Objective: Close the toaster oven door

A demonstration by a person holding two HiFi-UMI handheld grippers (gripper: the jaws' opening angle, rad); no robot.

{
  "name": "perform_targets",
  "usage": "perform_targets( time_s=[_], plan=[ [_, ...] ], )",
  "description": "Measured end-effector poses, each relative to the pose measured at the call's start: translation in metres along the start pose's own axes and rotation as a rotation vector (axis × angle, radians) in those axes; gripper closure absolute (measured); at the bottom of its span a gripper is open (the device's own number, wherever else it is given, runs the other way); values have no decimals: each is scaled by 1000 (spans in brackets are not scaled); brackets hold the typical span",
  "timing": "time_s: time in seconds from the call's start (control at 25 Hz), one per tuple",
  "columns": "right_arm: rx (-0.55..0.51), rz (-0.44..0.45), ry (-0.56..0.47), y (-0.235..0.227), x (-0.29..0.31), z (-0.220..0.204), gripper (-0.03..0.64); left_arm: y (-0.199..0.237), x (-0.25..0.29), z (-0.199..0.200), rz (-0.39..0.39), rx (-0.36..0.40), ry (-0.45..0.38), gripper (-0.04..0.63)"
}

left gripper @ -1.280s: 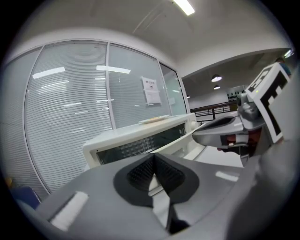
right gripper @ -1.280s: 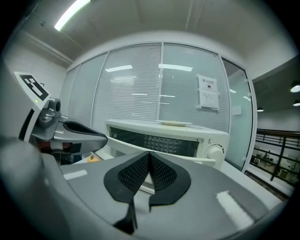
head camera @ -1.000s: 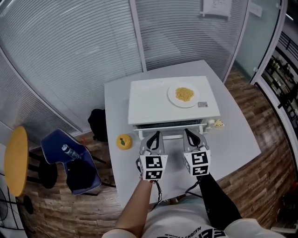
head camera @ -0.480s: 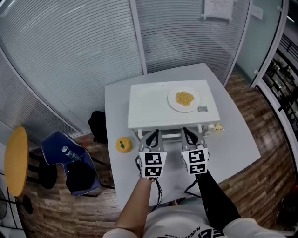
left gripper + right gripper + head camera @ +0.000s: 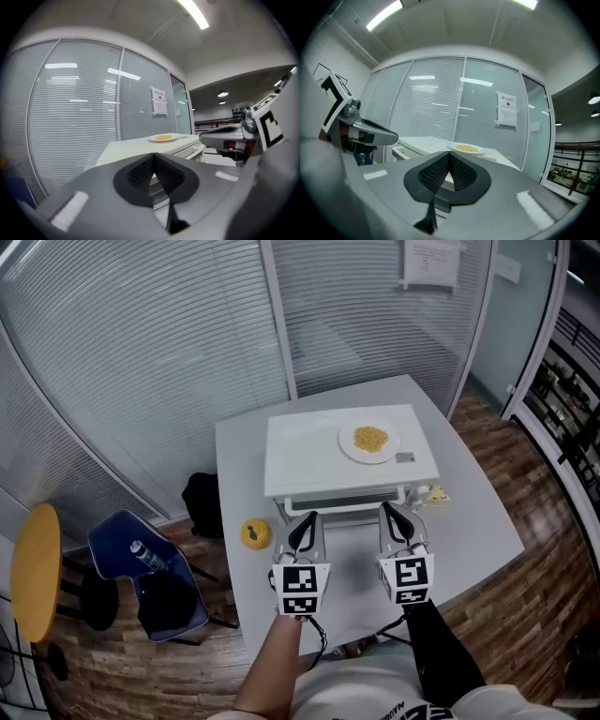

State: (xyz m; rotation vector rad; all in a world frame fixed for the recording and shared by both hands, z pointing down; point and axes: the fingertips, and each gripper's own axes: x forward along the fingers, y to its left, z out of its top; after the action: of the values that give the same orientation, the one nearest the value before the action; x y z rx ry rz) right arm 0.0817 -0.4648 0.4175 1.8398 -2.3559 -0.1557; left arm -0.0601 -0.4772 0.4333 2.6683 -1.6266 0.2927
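The left gripper and right gripper, both pinched shut and empty, hovered before the toaster oven at the tabletop's far edge, where a hard shove on its door risked jolting the plate on top.

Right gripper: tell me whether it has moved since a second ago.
Yes: the right gripper has pulled back slightly from the toaster oven, toward the person.

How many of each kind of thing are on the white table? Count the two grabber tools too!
toaster oven: 1
plate with yellow food: 1
yellow round thing: 1
small pale thing by the oven's right side: 1
small grey tag on the oven top: 1
grippers: 2, the left gripper and the right gripper
Total: 7
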Motion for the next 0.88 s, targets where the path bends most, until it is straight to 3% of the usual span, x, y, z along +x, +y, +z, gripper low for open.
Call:
perform_targets(
  time_s=[0.32, 0.88],
  plan=[
    [19, -31, -23, -2, -53, 7, 615, -15, -41, 15, -44, 8, -40, 540],
    [61, 41, -66, -28, -102, 22, 615, -61, -67, 36, 15, 53, -39, 540]
  ],
)
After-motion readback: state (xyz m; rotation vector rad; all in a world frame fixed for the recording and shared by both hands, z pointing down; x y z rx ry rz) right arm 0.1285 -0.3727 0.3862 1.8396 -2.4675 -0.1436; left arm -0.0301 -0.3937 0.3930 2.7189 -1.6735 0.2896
